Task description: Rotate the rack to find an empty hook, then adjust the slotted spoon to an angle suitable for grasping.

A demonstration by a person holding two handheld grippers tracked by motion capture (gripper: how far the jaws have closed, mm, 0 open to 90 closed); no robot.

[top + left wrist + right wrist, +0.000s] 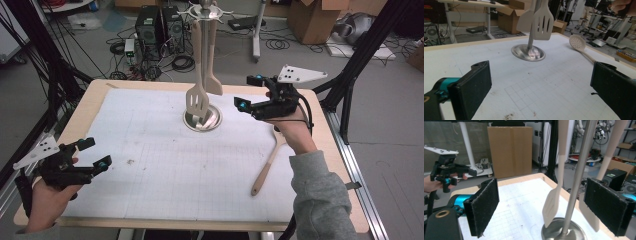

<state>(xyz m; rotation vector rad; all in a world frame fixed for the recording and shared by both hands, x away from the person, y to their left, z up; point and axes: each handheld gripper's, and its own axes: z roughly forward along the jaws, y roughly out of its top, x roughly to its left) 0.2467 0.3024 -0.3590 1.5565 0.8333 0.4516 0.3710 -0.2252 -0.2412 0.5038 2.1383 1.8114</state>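
We look down on a table (pixel 150 210) covered by a white gridded mat (pixel 150 145). Near its far middle stands a metal rack (pixel 202 119) with a round steel base and an upright pole. Two pale utensils hang from its top: a slotted turner (pixel 197 102) and a plain spatula (pixel 213 82), both dangling just above the base.

The right gripper (pixel 254 92) hovers just to the right of the rack, pointing toward it. Its jaws stand wide apart and hold nothing. In the right gripper view, the pole and the hanging blades sit in the gap between the two black pads (pixel 482 206), and none of them touches a pad.

A wooden skimmer spoon (pixel 267 167) lies flat on the mat below the right hand, its handle running toward the near edge, its perforated head at the far end.

The left gripper (pixel 95 152) rests at the near left corner, well apart from the rack. Its jaws are also wide open and empty.
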